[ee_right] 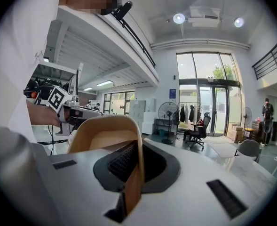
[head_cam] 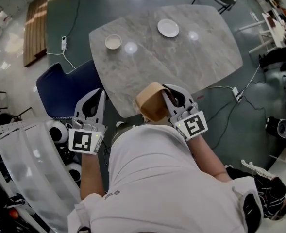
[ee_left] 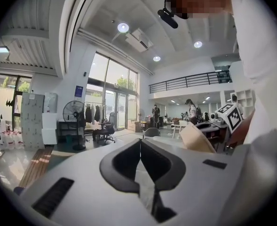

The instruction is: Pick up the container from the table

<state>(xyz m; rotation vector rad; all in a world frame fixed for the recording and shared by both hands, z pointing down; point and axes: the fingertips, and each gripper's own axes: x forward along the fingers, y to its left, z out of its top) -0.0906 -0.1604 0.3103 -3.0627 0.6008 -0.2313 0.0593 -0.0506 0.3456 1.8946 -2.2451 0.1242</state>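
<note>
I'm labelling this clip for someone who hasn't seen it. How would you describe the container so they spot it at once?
Find the grey marble table; at its near edge, the right gripper is shut on the container. It is tan with rounded corners, unlike the white bowl and white plate farther across the table.

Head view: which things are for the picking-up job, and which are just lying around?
For the job:
- tan container
- right gripper, clamped on the container's wall
- marble table

Just lying around:
- white bowl
- white plate
- left gripper, shut and holding nothing
</note>
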